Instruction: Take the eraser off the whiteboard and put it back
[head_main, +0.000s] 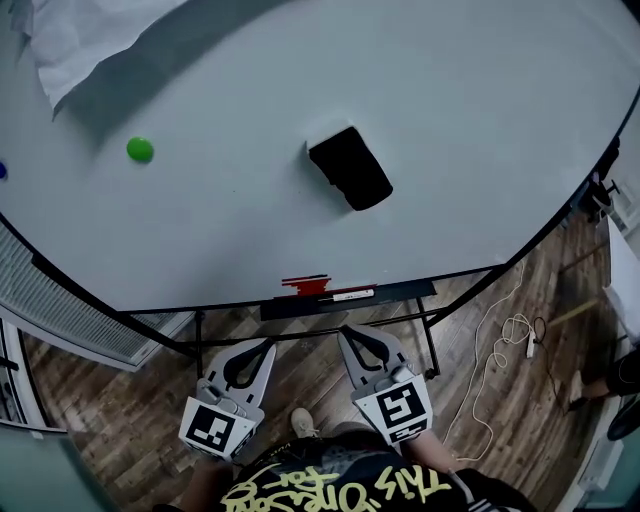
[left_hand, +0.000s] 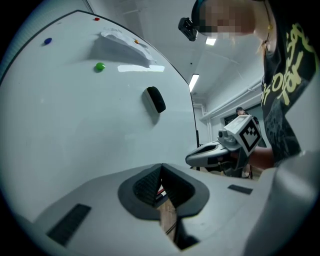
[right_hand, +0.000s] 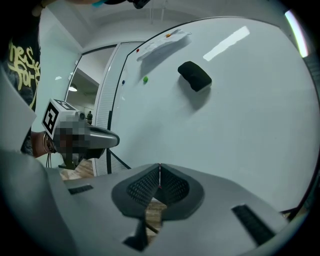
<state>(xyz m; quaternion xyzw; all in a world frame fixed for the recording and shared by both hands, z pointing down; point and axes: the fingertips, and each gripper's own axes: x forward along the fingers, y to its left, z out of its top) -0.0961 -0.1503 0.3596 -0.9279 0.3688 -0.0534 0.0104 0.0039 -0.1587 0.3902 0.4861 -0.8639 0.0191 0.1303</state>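
Eraser (head_main: 350, 168): black rounded block, seen at 12 o'clock on glossy whiteboard (head_main: 230, 230).
Left tool (left_hand: 161, 166): ribbed jaws closed, empty.
Right tool (right_hand: 160, 167): closed, empty.

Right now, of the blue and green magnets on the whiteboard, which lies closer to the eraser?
The green magnet. It sits on the bare board, partway between the blue magnet, which is out by the board's edge, and the black eraser.

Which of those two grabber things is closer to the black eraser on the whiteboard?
Right. In the head view the right gripper sits almost straight below the eraser, while the left gripper is off to the left. Neither touches it.
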